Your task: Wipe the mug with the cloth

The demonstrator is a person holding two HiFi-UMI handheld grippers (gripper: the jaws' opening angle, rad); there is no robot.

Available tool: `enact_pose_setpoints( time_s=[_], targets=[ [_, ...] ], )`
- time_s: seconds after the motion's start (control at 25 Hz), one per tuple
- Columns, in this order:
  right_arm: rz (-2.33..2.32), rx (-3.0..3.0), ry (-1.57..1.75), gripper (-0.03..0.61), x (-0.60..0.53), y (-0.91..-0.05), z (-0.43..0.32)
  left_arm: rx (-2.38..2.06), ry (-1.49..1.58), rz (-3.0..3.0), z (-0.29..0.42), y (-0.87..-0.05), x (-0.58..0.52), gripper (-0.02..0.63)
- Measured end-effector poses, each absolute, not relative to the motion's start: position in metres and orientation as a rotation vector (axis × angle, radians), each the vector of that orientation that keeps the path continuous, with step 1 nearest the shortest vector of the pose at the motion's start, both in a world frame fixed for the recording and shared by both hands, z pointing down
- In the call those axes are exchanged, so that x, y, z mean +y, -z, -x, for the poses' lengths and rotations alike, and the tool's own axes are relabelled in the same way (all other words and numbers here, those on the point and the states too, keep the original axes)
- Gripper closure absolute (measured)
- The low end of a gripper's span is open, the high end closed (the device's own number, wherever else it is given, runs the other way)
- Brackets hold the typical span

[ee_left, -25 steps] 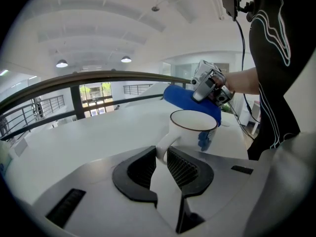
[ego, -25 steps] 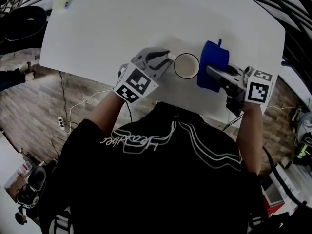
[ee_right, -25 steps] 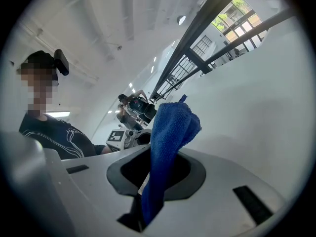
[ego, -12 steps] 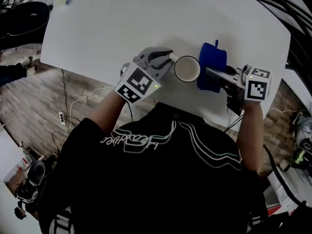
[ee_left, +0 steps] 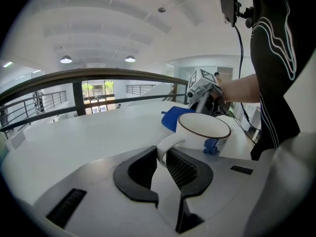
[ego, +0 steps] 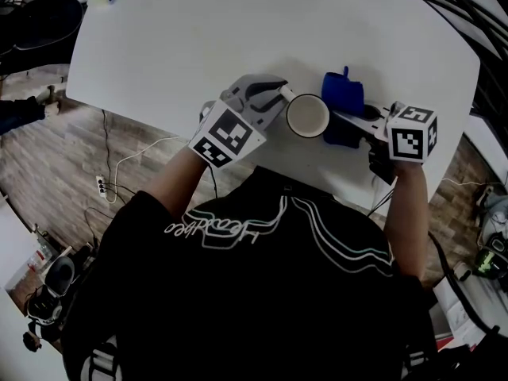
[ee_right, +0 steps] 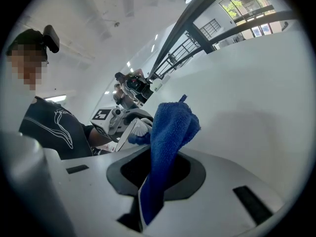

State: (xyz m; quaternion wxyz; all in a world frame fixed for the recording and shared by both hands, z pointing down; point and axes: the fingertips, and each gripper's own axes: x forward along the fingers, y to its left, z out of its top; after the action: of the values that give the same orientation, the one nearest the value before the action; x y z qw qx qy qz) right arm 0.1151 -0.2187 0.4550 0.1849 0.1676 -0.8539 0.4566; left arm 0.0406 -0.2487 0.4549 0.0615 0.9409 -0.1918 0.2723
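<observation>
Person wears a black short-sleeved T-shirt (ego: 262, 292). White script lettering (ego: 208, 230) runs just below the collar, with white curved stripes (ego: 333, 240) at its 3 o'clock. A black camera (ee_left: 228, 6) sits on a head mount, and a black cable drops from it. Left gripper (ego: 275, 94): light grey shell, black ribbed pads, jaws closing with the mug (ego: 307, 115) handle between them. Right gripper (ego: 341, 117): same grey shell. Each carries a white cube with black square markers: left cube (ego: 226, 136) at 10 o'clock from the collar, right cube (ego: 413, 133) at 2 o'clock.

Cloth (ego: 343, 95) now against mug (ego: 307, 115)
</observation>
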Motion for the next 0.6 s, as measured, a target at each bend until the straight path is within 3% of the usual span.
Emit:
enact_pose_setpoints(
  time_s=[0.6],
  targets=[
    [-0.336, -2.514, -1.073, 0.525, -0.235, -0.421, -0.133, -0.468, -0.878, -2.874, -0.05, -0.463, -0.253, 0.552]
  ],
)
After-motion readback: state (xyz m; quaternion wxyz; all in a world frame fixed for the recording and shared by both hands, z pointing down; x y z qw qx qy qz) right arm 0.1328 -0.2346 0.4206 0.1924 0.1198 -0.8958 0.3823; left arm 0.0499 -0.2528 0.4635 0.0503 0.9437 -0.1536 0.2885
